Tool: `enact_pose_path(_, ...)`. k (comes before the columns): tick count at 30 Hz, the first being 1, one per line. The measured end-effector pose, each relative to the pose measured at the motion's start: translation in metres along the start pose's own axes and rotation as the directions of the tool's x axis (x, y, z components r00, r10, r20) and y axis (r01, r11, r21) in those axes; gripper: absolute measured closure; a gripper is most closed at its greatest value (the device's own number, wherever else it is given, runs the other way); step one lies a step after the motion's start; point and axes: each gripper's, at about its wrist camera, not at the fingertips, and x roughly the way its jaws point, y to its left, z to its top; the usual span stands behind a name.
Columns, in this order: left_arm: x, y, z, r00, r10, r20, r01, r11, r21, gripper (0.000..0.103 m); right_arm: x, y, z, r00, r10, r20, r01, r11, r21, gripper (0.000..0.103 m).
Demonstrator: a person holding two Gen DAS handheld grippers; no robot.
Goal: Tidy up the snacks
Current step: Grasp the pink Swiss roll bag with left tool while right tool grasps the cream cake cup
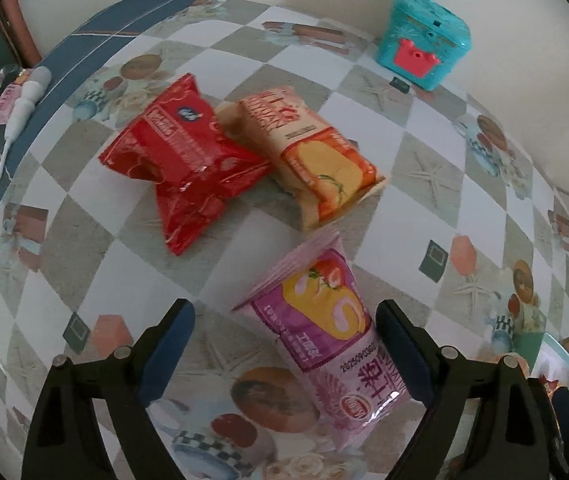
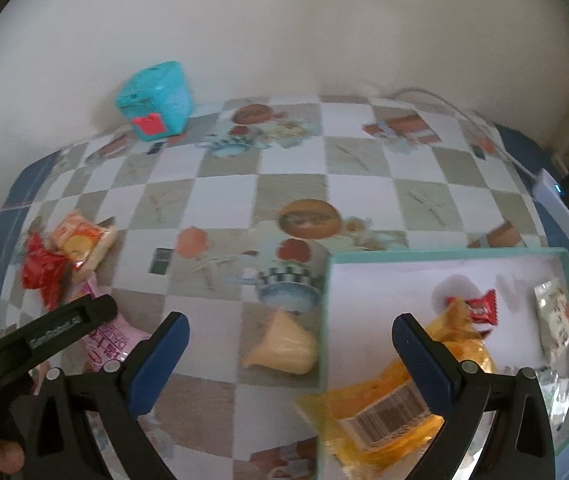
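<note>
A checkered tablecloth (image 1: 364,80) printed with starfish and crockery covers the table and carries everything else. At its right side in the right wrist view sits a shallow white box with a teal rim (image 2: 436,255), holding a yellow packet (image 2: 388,408) with a barcode that hangs over the near edge, a small red wrapper (image 2: 480,308) and a white sachet (image 2: 556,320). A teal toy chest (image 1: 424,40) stands by the wall. A red snack bag (image 1: 182,160) lies touching an orange cake packet (image 1: 316,160); nearer, a pink cake-roll packet (image 1: 340,344) lies between the spread fingers of the left gripper (image 1: 284,356), its side against the right finger, unclamped. The right gripper (image 2: 290,364) hangs over the box's edge, its fingers wide apart and holding nothing. A pale yellow packet (image 2: 284,348) lies just outside the box.
</note>
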Motion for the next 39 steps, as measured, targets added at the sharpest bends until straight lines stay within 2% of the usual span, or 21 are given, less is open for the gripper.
enact_pose_path(4,-0.001,0.003,0.000,1.000,-0.017,-0.016,0.017,1.000,0.008,0.013,0.001,0.005,-0.001,0.999,0.041,-0.009,-0.041,0.999,-0.001,0.000)
enact_pose_path(6,-0.001,0.000,0.000,1.000,-0.021,-0.019,0.022,1.000,0.021,0.013,0.004,0.003,-0.001,0.998,0.053,-0.028,-0.052,0.998,0.021,0.004)
enact_pose_path(7,-0.001,-0.002,-0.001,0.999,-0.026,-0.019,0.026,0.999,0.027,0.016,0.005,0.002,-0.002,0.998,0.060,-0.034,-0.059,0.998,0.029,0.009)
enact_pose_path(8,-0.001,-0.003,-0.001,0.999,-0.028,-0.020,0.029,0.999,0.031,0.023,0.006,0.001,-0.002,0.997,0.069,-0.039,-0.068,0.997,0.038,0.013)
enact_pose_path(10,-0.003,-0.009,-0.004,0.999,-0.040,-0.023,0.040,0.998,0.038,0.035,0.008,-0.003,-0.004,0.993,0.106,-0.054,-0.102,0.992,0.070,0.014)
enact_pose_path(11,-0.003,-0.010,-0.004,0.999,-0.045,-0.025,0.046,0.998,0.042,0.038,0.009,-0.005,-0.004,0.991,0.120,-0.061,-0.115,0.990,0.088,0.018)
enact_pose_path(17,-0.005,-0.021,-0.005,0.998,-0.056,-0.027,0.057,0.997,0.046,0.041,0.010,-0.009,-0.006,0.990,0.123,-0.075,-0.113,0.986,0.124,0.038)
enact_pose_path(20,-0.005,-0.017,-0.005,0.998,-0.060,-0.029,0.061,0.997,0.040,0.041,0.013,-0.010,-0.006,0.984,0.148,-0.098,-0.134,0.981,0.139,0.043)
enact_pose_path(23,-0.003,-0.006,-0.002,0.997,-0.065,-0.032,0.066,0.997,0.037,0.041,0.016,-0.010,-0.008,0.989,0.108,-0.105,-0.094,0.987,0.132,0.047)
enact_pose_path(28,-0.005,-0.001,-0.001,0.997,-0.067,-0.033,0.068,0.997,0.036,0.041,0.017,-0.007,-0.010,0.989,0.100,-0.107,-0.087,0.989,0.118,0.048)
enact_pose_path(33,-0.004,0.000,-0.001,0.997,-0.067,-0.033,0.068,0.997,0.036,0.041,0.016,0.005,-0.010,0.981,0.156,-0.112,-0.146,0.985,0.093,0.052)
enact_pose_path(39,-0.003,0.003,0.000,0.997,-0.067,-0.033,0.068,0.997,0.033,0.041,0.018,0.010,-0.012,0.986,0.128,-0.106,-0.119,0.989,0.086,0.053)
